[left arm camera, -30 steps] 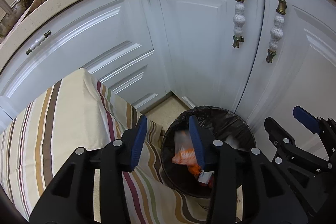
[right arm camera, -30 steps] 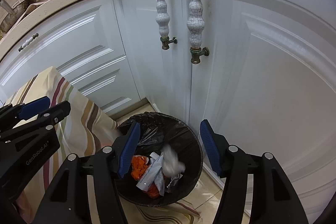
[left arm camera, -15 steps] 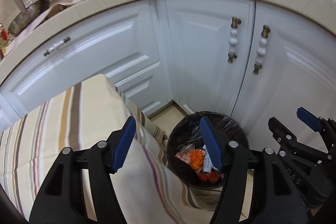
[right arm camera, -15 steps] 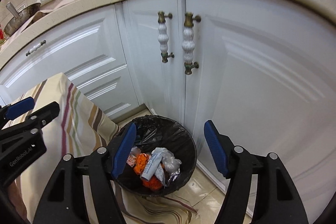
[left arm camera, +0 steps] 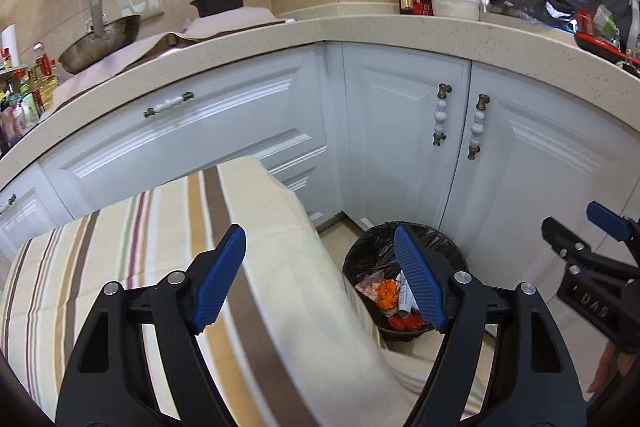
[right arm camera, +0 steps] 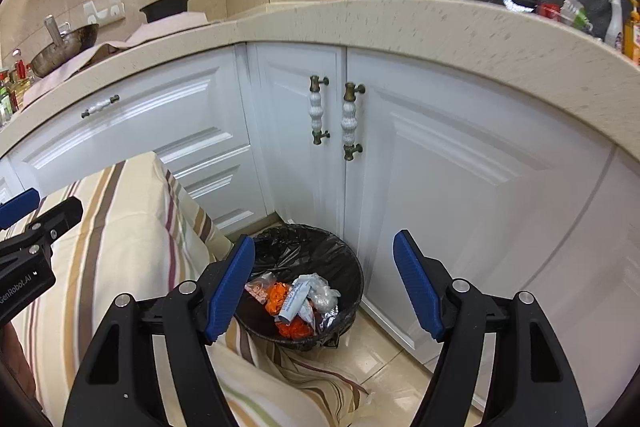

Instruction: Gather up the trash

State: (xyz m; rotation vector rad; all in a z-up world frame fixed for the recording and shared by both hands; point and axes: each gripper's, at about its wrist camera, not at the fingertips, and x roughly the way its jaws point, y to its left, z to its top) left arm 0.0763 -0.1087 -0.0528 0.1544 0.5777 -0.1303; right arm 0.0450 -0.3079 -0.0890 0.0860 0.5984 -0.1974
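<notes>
Kitchen floor: black-lined bin [right arm camera: 304,259] holds orange, white, silver trash [right arm camera: 298,301]; both hand-held grippers opening, empty

Below my tongs I see a beige tiled floor [right arm camera: 384,367]. A black-lined trash bin [right arm camera: 344,263] stands on it, between my right tong's blue tips and tucked into the white cabinet corner. Left of both tongs and under the left pair, a table in a striped cloth [left arm camera: 132,235] fills the view; its hem [right arm camera: 304,375] pools on the tiles beside the bin.
</notes>
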